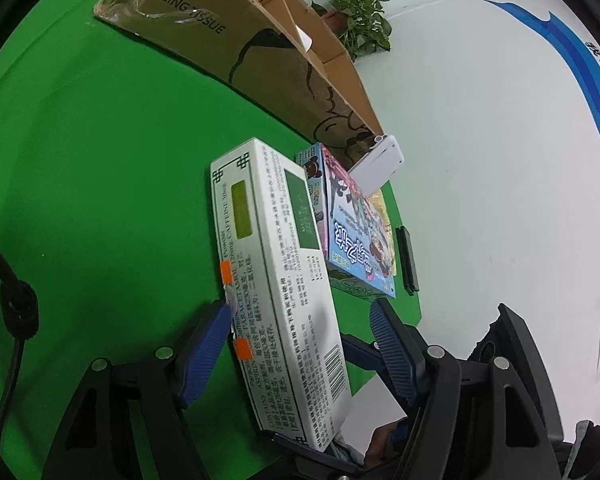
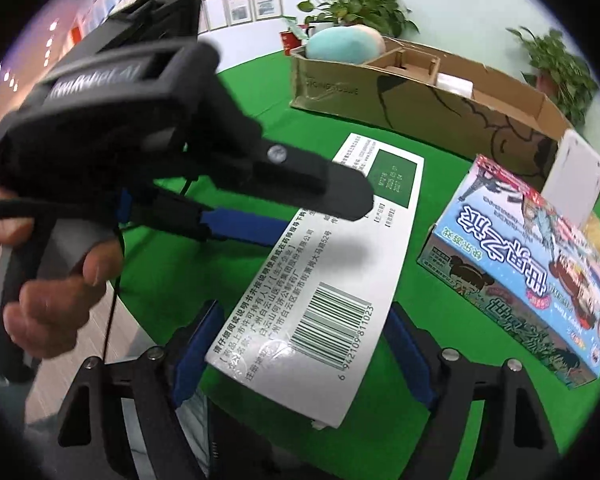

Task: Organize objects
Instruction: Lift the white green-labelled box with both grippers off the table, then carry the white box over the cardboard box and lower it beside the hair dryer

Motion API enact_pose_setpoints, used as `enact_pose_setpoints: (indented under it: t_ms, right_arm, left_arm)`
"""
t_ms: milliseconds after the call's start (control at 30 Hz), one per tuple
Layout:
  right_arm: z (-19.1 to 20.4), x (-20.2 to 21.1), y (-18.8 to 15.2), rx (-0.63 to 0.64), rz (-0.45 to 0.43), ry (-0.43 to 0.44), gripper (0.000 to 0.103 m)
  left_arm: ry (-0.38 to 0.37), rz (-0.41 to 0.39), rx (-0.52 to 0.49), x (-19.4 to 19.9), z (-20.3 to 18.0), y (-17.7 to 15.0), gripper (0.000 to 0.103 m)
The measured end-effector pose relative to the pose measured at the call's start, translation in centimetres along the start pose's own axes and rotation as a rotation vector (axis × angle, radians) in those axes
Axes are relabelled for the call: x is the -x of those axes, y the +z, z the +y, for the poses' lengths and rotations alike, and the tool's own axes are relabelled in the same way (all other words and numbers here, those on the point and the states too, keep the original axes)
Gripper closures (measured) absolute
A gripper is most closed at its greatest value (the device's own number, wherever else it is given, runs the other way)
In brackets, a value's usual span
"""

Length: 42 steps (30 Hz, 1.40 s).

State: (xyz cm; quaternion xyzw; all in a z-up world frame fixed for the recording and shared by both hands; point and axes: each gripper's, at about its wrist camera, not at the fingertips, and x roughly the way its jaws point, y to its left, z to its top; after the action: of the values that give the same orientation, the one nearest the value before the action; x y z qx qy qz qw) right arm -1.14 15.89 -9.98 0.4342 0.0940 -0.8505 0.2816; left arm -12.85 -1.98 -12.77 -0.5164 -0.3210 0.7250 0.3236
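A long white medicine box (image 1: 284, 280) with green panels lies on the green table (image 1: 100, 160). My left gripper (image 1: 300, 320) is open around its near end, one blue pad touching its left side, the other well apart on the right. In the right wrist view the same box (image 2: 332, 264) lies between my right gripper's (image 2: 304, 336) open jaws, neither pad pressing it. The left gripper's body (image 2: 180, 152) reaches over the box from the left. A colourful cartoon box (image 2: 532, 272) lies to the right; it also shows in the left wrist view (image 1: 356, 232).
A long cardboard carton (image 2: 420, 100) with dividers stands at the back, holding a teal plush ball (image 2: 344, 44). A white flat object (image 2: 576, 176) leans against it. A black bar (image 1: 406, 260) lies at the table edge. Potted plants (image 2: 356, 4) stand behind.
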Motion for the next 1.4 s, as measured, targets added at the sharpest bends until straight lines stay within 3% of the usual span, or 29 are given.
enact_pose_setpoints:
  t_ms: [67, 233, 467, 667, 800, 1400]
  right_arm:
    - [-0.1, 0.3, -0.2, -0.023, -0.005, 0.017, 0.023]
    - [-1.6, 0.8, -0.5, -0.141, -0.035, 0.125, 0.024]
    - [-1.3, 2.2, -0.1, -0.119, -0.1, 0.11, 0.025]
    - [-1.6, 3.8, 0.8, -0.106, -0.164, 0.049, 0.033]
    - [-3.3, 5.0, 2.0, -0.167, -0.209, 0.022, 0.039]
    - [-7.9, 10.3, 9.7, -0.194, -0.424, -0.151, 0.039]
  left_arm:
    - [0.01, 0.002, -0.001, -0.2, -0.1, 0.0, 0.038]
    - [0.043, 0.015, -0.002, -0.5, -0.3, 0.1, 0.063]
    - [0.053, -0.01, -0.022, 0.7, -1.8, 0.5, 0.064]
    - [0.066, -0.046, -0.102, 2.2, -5.3, 1.6, 0.068]
    - [0.078, -0.06, -0.192, 2.5, -8.7, 2.6, 0.069]
    - [0.025, -0.137, -0.415, 3.3, -21.3, 11.2, 0.069]
